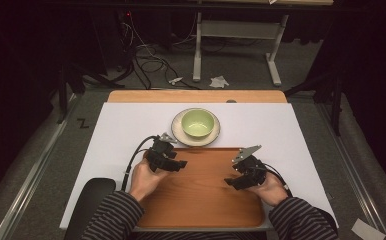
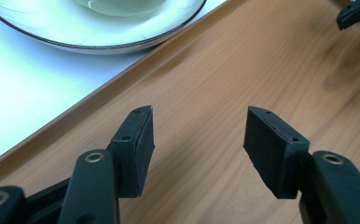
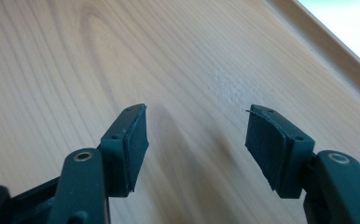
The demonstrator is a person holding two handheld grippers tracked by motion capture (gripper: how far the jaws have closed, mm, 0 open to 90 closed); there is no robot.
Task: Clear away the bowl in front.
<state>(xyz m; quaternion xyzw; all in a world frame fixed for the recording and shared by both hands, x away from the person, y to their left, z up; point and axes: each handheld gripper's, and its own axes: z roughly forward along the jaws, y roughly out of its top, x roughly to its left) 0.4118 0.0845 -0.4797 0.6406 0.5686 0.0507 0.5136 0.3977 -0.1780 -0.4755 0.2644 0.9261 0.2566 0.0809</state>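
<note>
Over the wooden tray, my two claws hung a little apart, facing each other across its bare middle. I held my left gripper near the tray's ten o'clock corner, its jaws spread wide with nothing between them; in the left gripper view only the wood grain lay in the gap. My right gripper sat toward three o'clock, above the tray's right half, and its jaws were likewise parted and empty, the right gripper view showing plain board between the pads and the tray's raised rim running off toward two o'clock. I could not tell whether either claw touched the wood or floated just above it.

At twelve o'clock from the tray, just beyond its far edge, stood a green bowl on a pale plate. In the left gripper view the plate's dark-lined rim lay at eleven o'clock, resting on the white sheet that covered the table, close beside the tray's edge. My striped sleeves came in from six o'clock, one hand behind each claw. Black cable trailed from my left gripper toward seven o'clock.
</note>
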